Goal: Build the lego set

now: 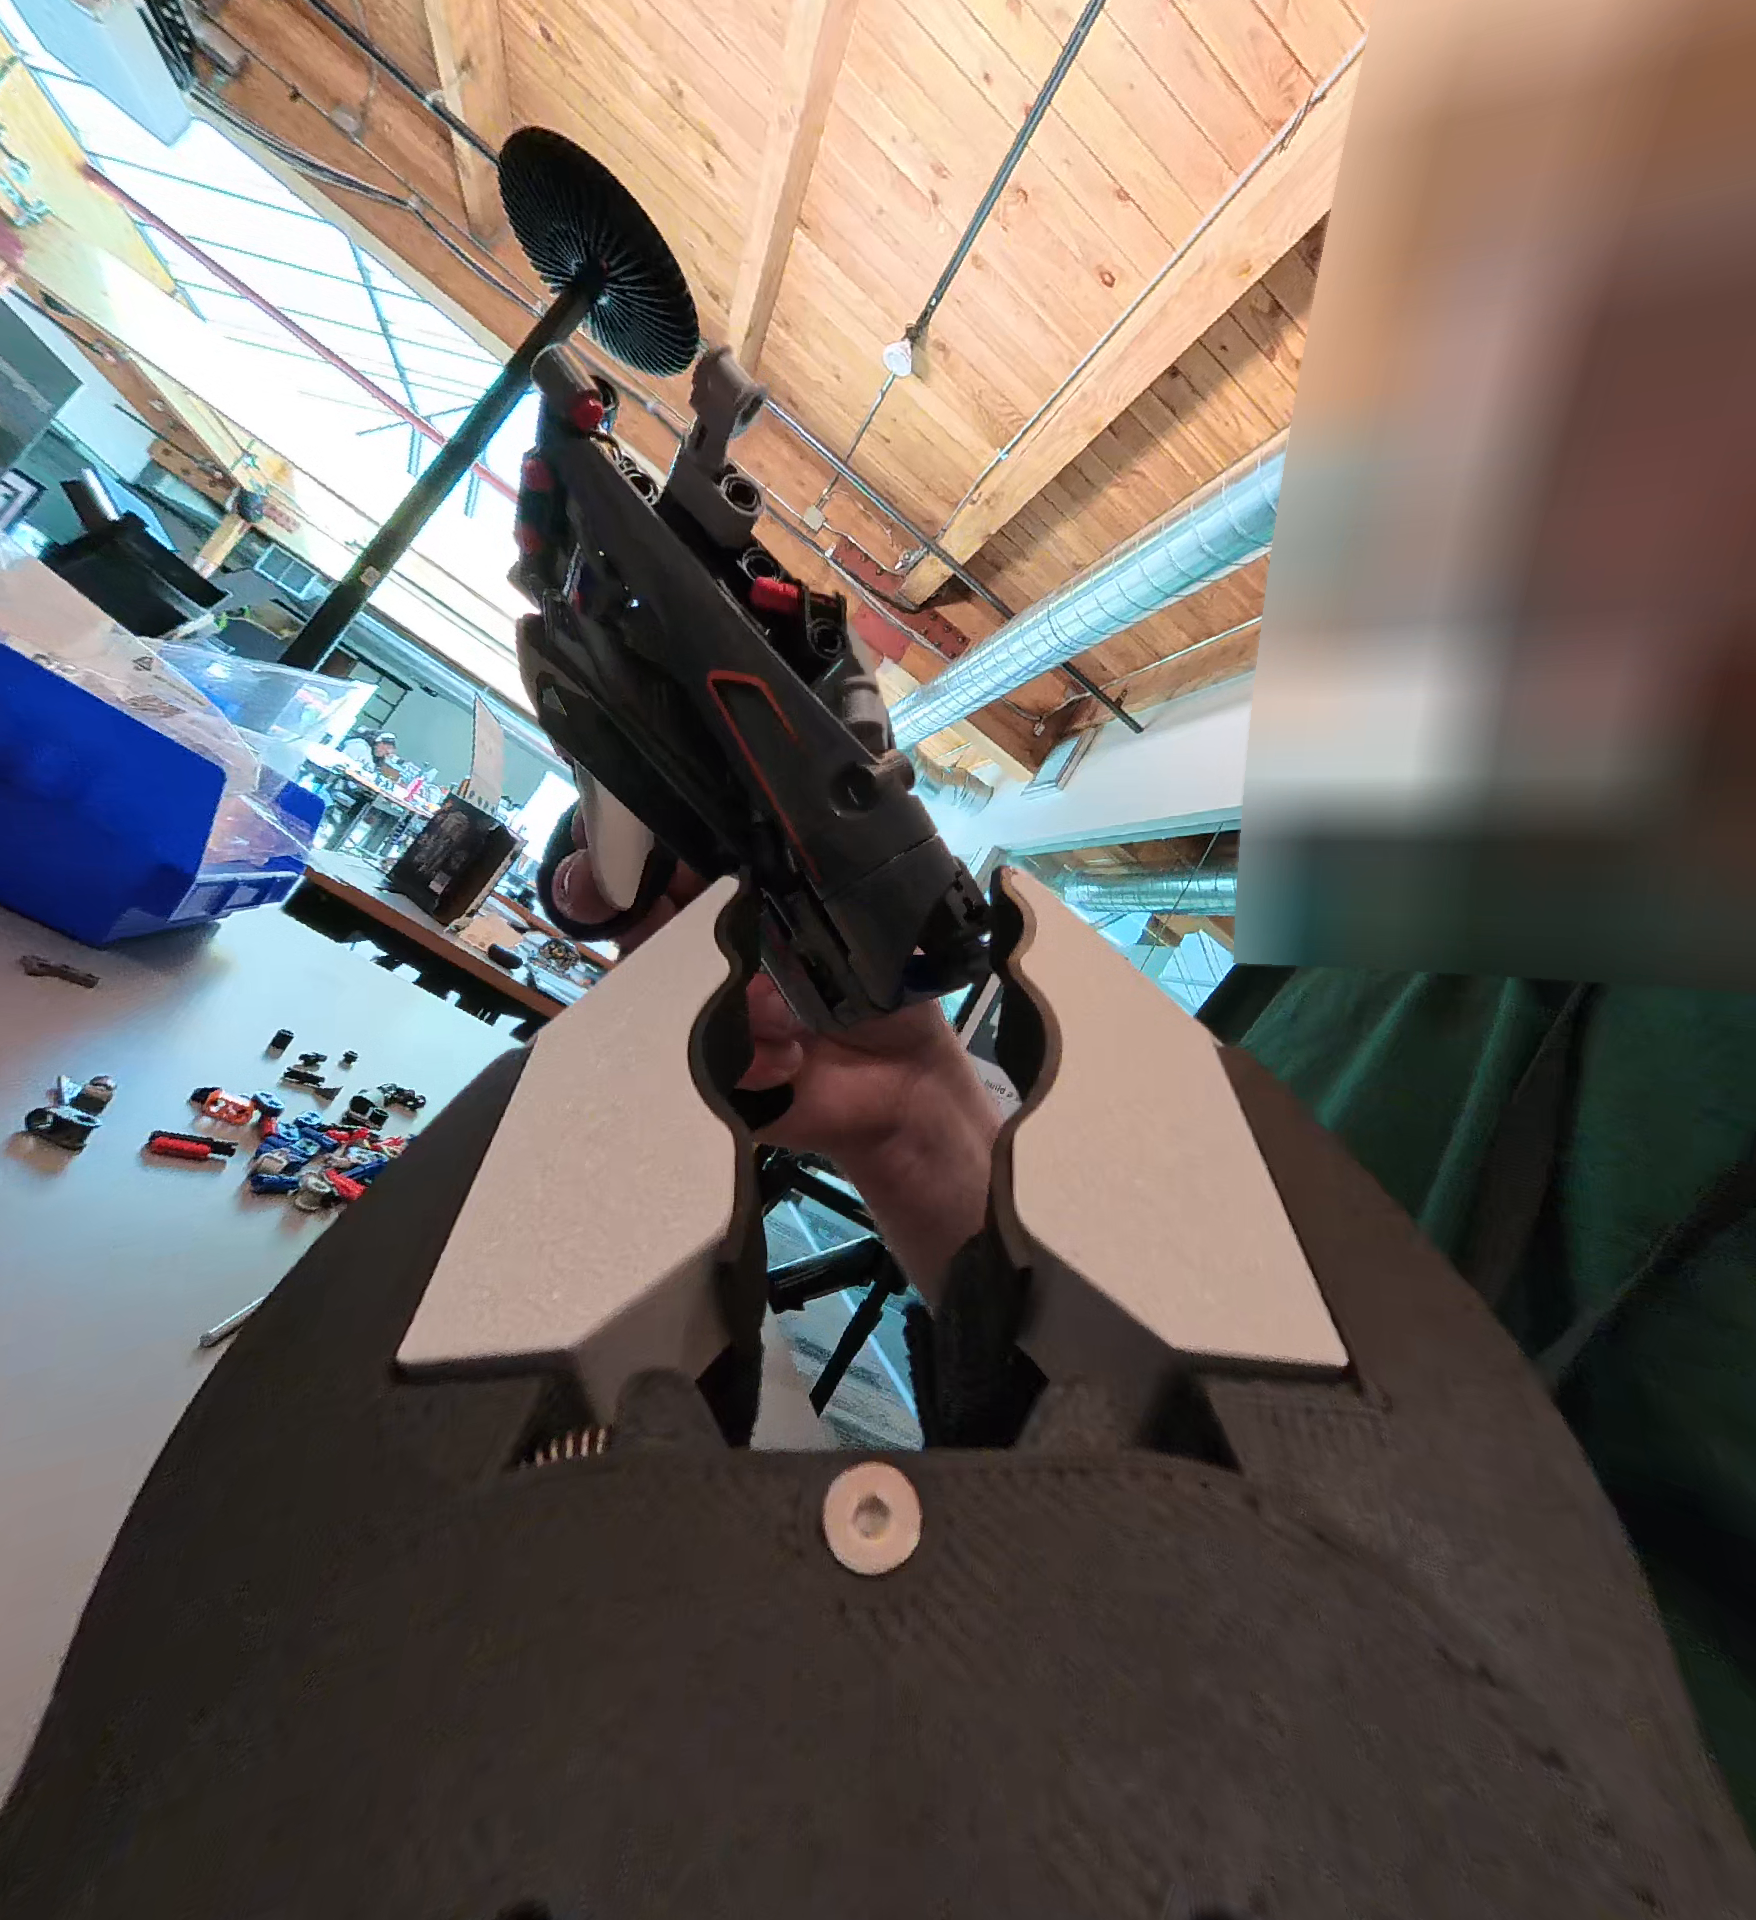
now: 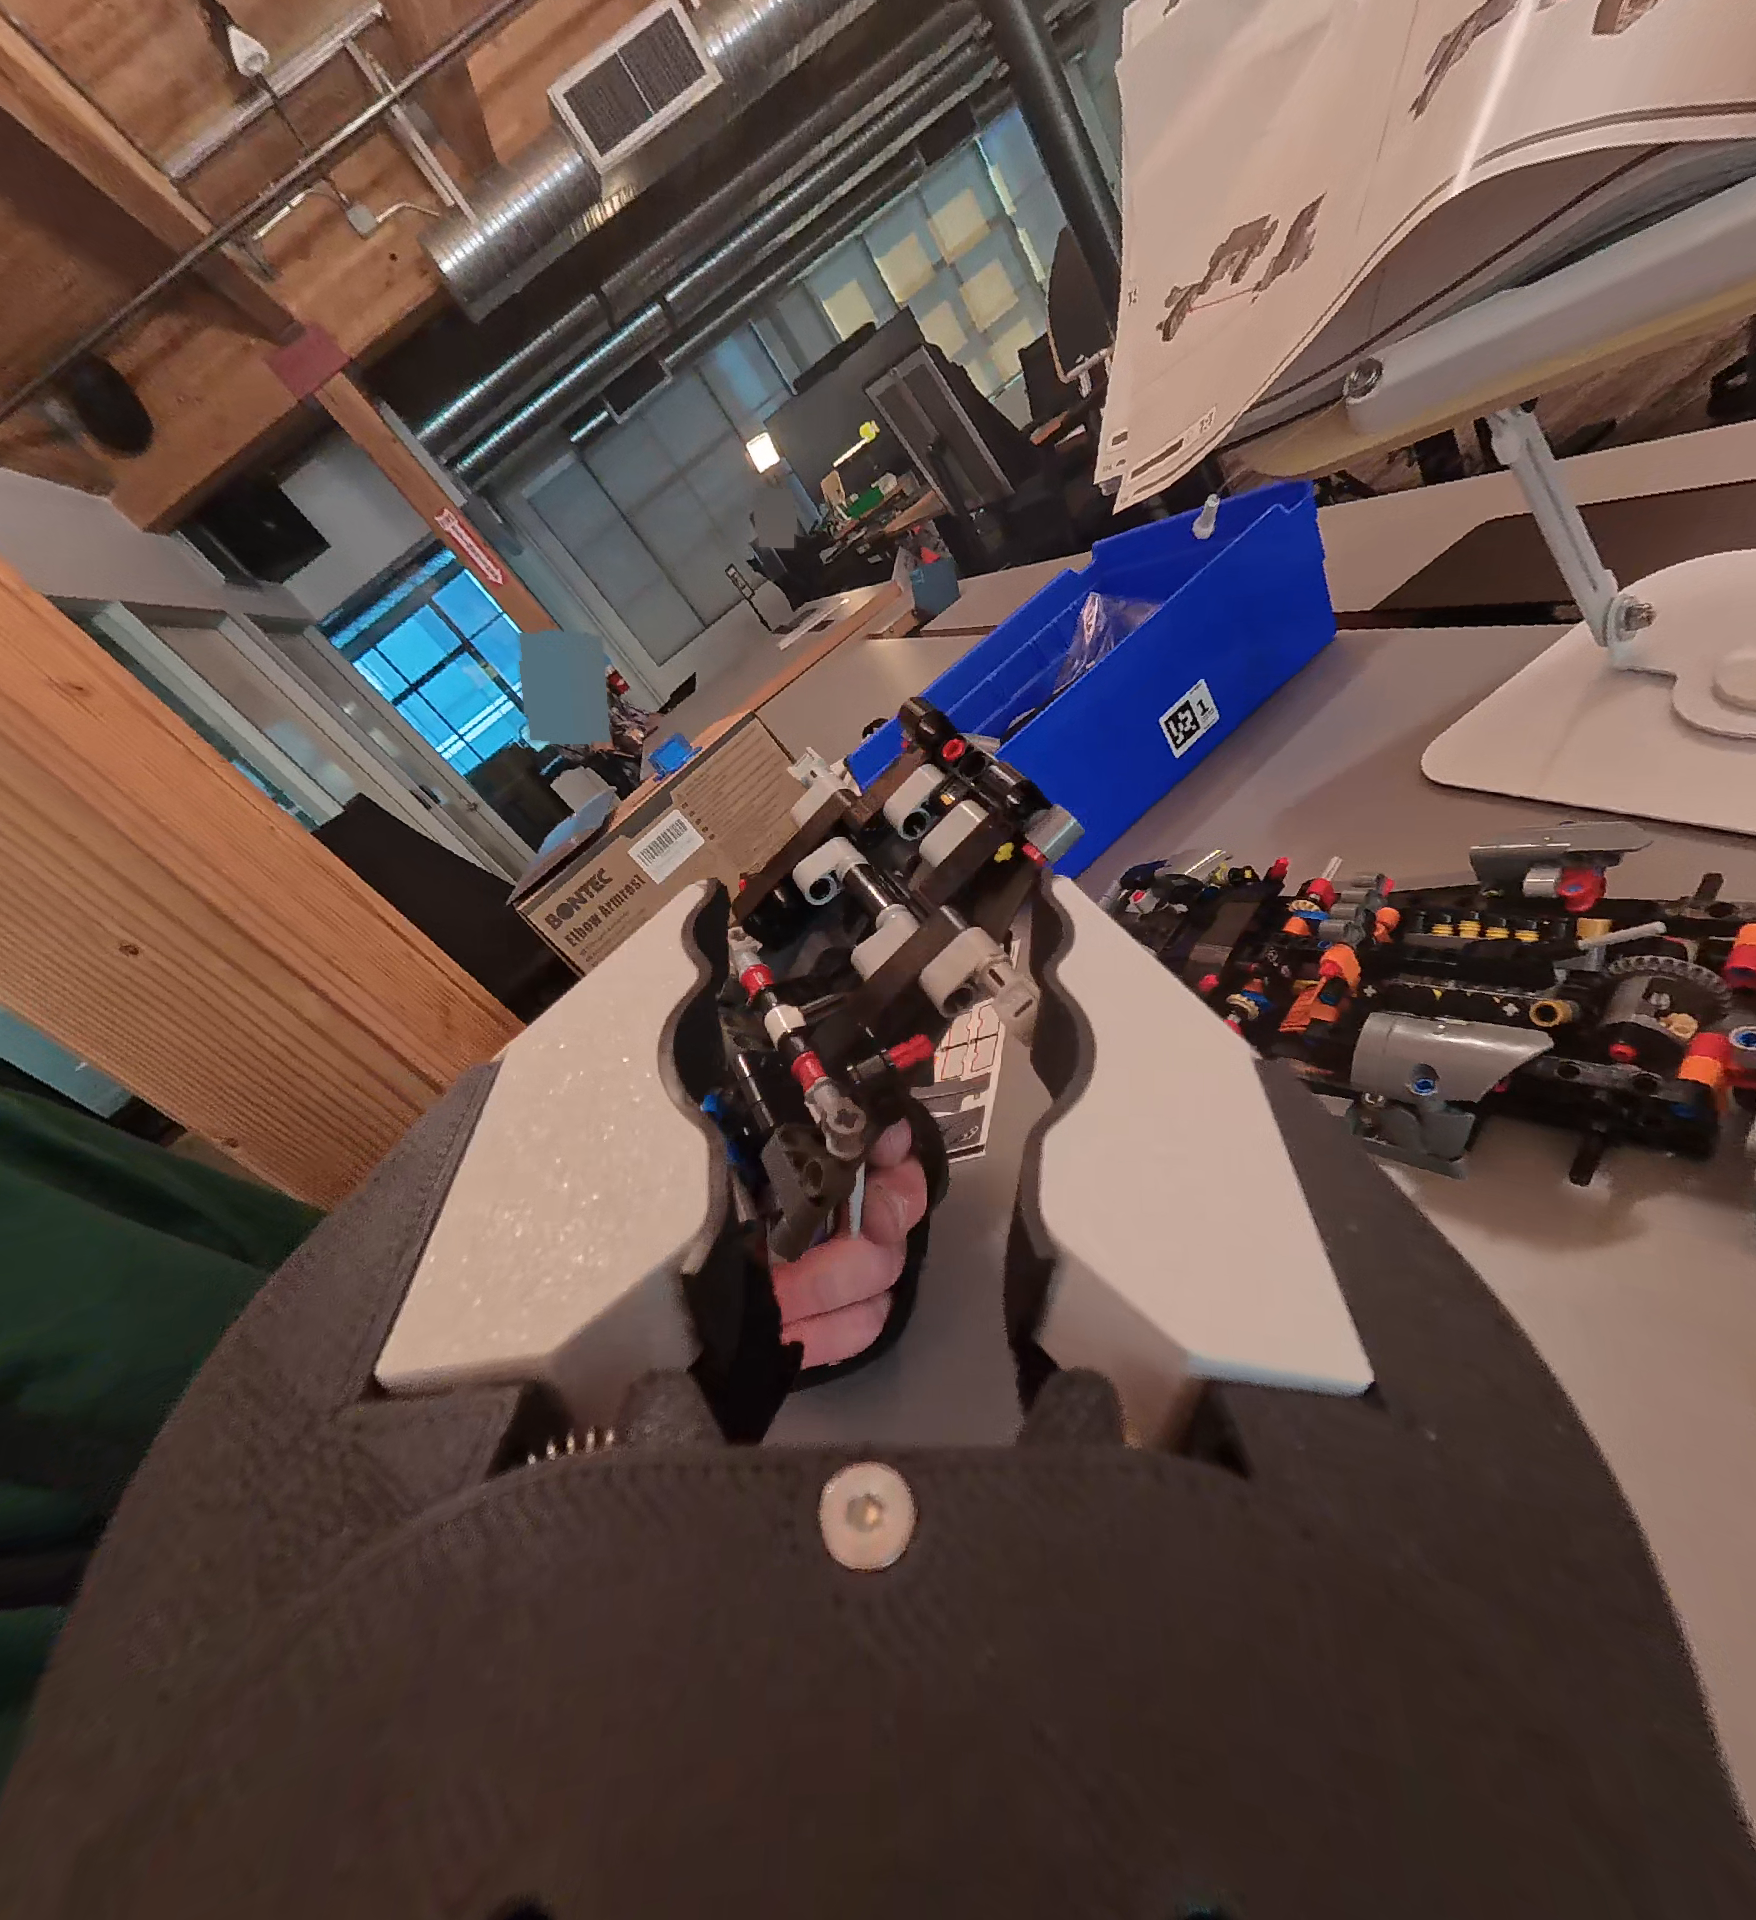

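Right gripper (image 2: 879, 914) with two white fingers (image 2: 583, 1132), spread apart around a dark lego piece (image 2: 895, 914). Cannot tell if pressing on it. A hand (image 2: 848, 1268) below the piece, at 6 o'clock from it. Blue bin (image 2: 1165, 665) at 1 o'clock on the grey table (image 2: 1476, 1351). Big dark lego car frame (image 2: 1476, 997) at 3 o'clock, with orange and red bits. Open paper booklet (image 2: 1373, 187) up at 1 o'clock. Green sleeve (image 2: 53, 1299) at 9 o'clock.

Your grey table (image 2: 1373, 727) carries: blue bin (image 2: 1165, 665), big lego chassis (image 2: 1476, 997), white stand base (image 2: 1632, 727); loose small pieces (image 1: 282, 1127) scattered near your left.
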`<state>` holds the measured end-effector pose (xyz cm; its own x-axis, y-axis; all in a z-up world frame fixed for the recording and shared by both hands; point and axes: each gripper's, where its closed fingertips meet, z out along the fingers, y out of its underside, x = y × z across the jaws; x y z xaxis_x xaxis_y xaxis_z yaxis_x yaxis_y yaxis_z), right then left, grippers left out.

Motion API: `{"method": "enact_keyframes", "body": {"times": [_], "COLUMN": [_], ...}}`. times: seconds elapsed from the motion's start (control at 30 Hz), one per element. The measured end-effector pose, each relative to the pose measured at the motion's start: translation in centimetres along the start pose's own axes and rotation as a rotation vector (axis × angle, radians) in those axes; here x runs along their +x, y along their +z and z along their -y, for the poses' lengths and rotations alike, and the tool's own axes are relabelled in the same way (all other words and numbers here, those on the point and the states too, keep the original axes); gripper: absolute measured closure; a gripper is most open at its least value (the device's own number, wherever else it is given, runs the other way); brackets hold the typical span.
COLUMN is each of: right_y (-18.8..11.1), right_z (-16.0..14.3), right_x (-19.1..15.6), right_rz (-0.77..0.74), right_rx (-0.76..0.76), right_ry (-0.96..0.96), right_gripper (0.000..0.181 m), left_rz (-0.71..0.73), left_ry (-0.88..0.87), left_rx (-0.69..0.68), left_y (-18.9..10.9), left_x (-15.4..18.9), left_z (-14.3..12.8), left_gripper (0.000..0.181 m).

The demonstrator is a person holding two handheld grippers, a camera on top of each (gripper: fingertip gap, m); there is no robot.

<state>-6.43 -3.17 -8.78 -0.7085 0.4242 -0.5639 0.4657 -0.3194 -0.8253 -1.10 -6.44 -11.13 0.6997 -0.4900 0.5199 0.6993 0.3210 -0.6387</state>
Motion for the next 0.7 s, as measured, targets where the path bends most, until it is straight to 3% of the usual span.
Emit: {"method": "enact_keyframes", "body": {"times": [0.7], "right_y": [-1.6], "right_z": [0.1], "right_x": [0.5], "right_rz": [0.028], "right_rx": [0.053], "right_ry": [0.074], "right_gripper": [0.126], "left_rz": [-0.045], "left_ry": [-0.125], "left_rx": [0.093], "left_y": [-0.4], "left_x": [-0.6], "left_z": [0.3], "left_gripper": [0.140]}}
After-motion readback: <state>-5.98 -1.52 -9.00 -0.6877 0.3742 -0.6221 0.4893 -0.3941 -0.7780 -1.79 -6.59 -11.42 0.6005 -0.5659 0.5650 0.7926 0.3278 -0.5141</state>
